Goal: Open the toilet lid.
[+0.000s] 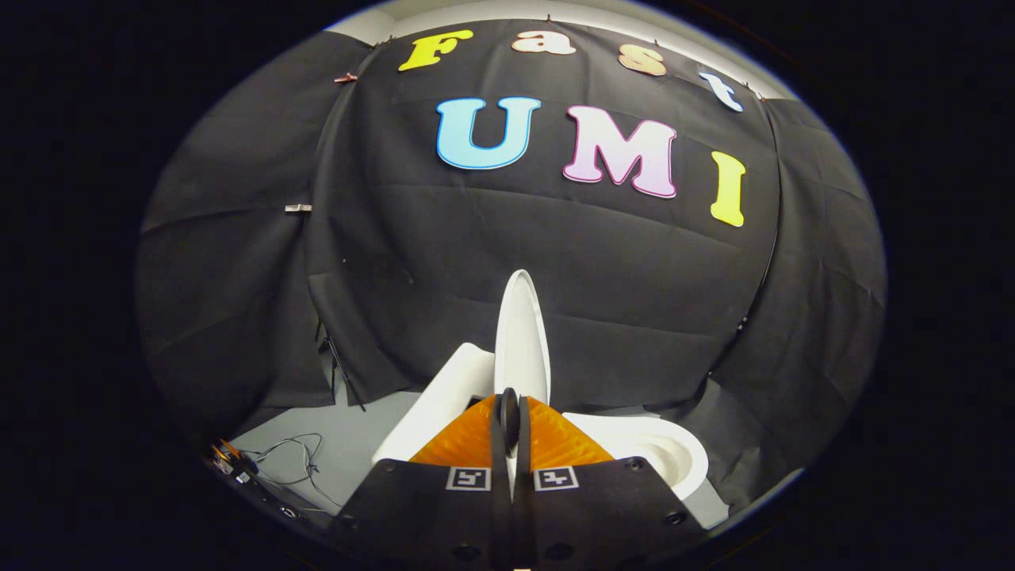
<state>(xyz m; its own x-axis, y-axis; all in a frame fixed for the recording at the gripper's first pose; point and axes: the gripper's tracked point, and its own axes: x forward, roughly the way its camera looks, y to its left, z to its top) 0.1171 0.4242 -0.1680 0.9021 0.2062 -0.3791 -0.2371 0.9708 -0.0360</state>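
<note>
The white toilet lid (522, 341) stands raised, close to upright, and I see it edge-on rising just beyond my fingers. My gripper (510, 416) is shut on the lid's near edge, and a thin white strip of the lid shows between the two fingers. To the right of the fingers lie the open seat and bowl (662, 454). The white tank (444, 396) sits left of the lid, partly hidden behind my fingers.
Grey floor (357, 432) spreads to the left of the toilet, with loose cables (293, 461) lying on it near a small device. Black cloth walls (634, 301) close in behind and on both sides of the toilet.
</note>
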